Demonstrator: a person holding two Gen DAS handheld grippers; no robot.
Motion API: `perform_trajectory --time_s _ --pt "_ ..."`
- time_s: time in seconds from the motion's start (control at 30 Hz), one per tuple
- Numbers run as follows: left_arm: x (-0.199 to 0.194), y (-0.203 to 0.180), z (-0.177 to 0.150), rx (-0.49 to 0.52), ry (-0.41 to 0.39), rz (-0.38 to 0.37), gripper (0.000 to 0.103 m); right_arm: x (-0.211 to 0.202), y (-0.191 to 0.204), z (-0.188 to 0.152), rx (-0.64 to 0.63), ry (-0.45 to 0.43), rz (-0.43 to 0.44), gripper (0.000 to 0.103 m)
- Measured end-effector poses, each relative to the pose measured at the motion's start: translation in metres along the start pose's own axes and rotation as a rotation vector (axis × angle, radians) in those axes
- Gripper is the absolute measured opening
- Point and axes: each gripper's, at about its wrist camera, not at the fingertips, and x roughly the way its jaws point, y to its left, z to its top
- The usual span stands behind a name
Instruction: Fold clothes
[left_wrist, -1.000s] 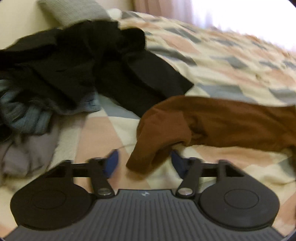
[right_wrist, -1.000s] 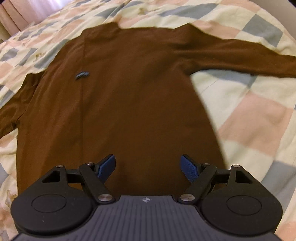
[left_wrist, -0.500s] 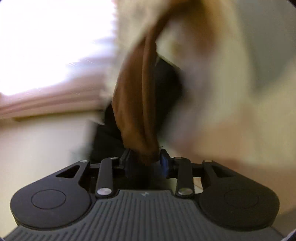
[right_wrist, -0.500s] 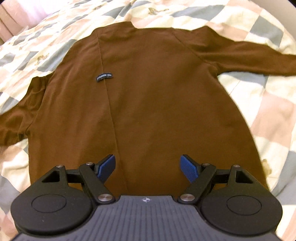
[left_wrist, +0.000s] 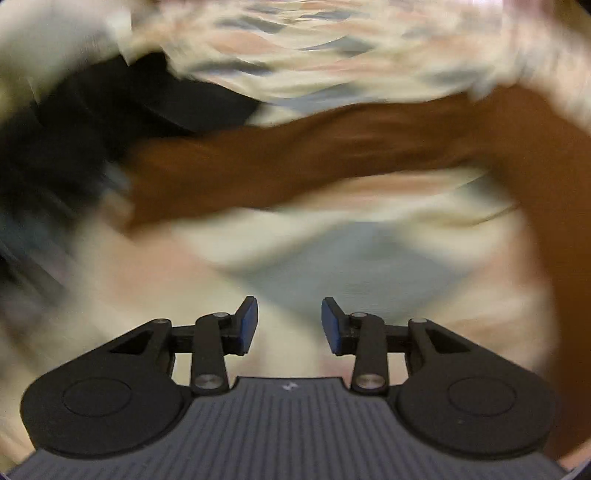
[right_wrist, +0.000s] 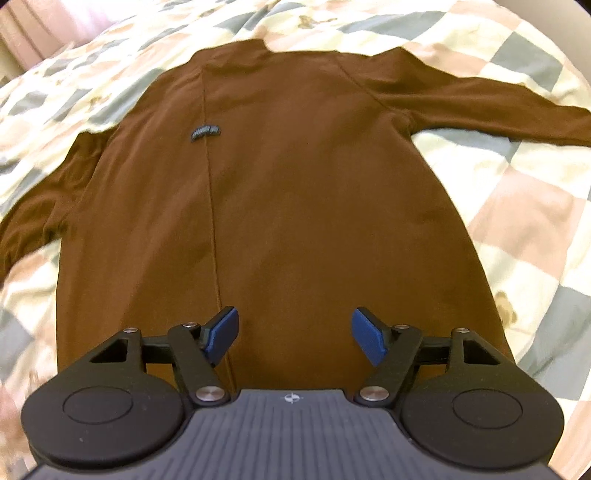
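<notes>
A brown long-sleeved shirt (right_wrist: 295, 192) lies flat on the checked bedspread, both sleeves spread out, a small dark label (right_wrist: 205, 132) on it. My right gripper (right_wrist: 293, 334) is open and empty, hovering over the shirt's lower hem. The left wrist view is blurred: the shirt's left sleeve (left_wrist: 280, 166) stretches across the quilt. My left gripper (left_wrist: 289, 325) is open and empty, over bare quilt in front of the sleeve.
A pile of dark clothes (left_wrist: 92, 122) lies at the left beyond the sleeve end. The checked quilt (right_wrist: 524, 206) covers the bed all around the shirt. A curtain (right_wrist: 48, 33) shows at the far left.
My left gripper, shut on the sleeve cuff half a second ago, has let it go and opened; the sleeve now lies stretched out. My right gripper stays open over the hem.
</notes>
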Motion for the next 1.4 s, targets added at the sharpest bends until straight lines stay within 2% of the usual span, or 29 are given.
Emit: perform_trajectory --time_s 0.07,0.13,0.23,0.33,0.43,0.57,0.73,1.0,1.4 --pt "-0.010 -0.040 -0.012 -0.069 0.037 -0.096 0.034 -0.006 -0.004 -0.010 -0.010 -0.001 0.014 0.070" --pt "-0.022 -0.082 -0.025 -0.096 0.062 -0.163 0.034 -0.016 -0.011 -0.020 -0.009 -0.002 0.033 0.070" --pt "-0.050 -0.138 -0.039 -0.094 0.079 -0.219 0.034 -0.047 -0.028 -0.034 -0.014 -0.040 0.056 0.070" --pt "-0.090 -0.180 -0.048 -0.055 0.035 -0.238 0.039 -0.083 -0.051 -0.047 -0.007 -0.081 0.082 0.070" --pt "-0.124 -0.205 -0.056 -0.028 -0.013 -0.209 0.044 -0.121 -0.073 -0.057 -0.024 -0.117 0.107 0.070" --pt "-0.152 -0.228 -0.058 -0.020 -0.021 -0.134 0.044 -0.168 -0.097 -0.069 -0.078 -0.165 0.136 0.070" --pt "-0.182 -0.253 -0.067 -0.012 -0.024 -0.029 0.044 -0.207 -0.111 -0.076 -0.138 -0.199 0.167 0.071" --pt "-0.221 -0.279 -0.086 0.015 -0.059 0.041 0.047 -0.234 -0.107 -0.088 -0.218 -0.205 0.196 0.074" --pt "-0.246 -0.293 -0.094 0.012 -0.036 0.061 0.052 -0.261 -0.113 -0.105 -0.287 -0.154 0.189 0.077"
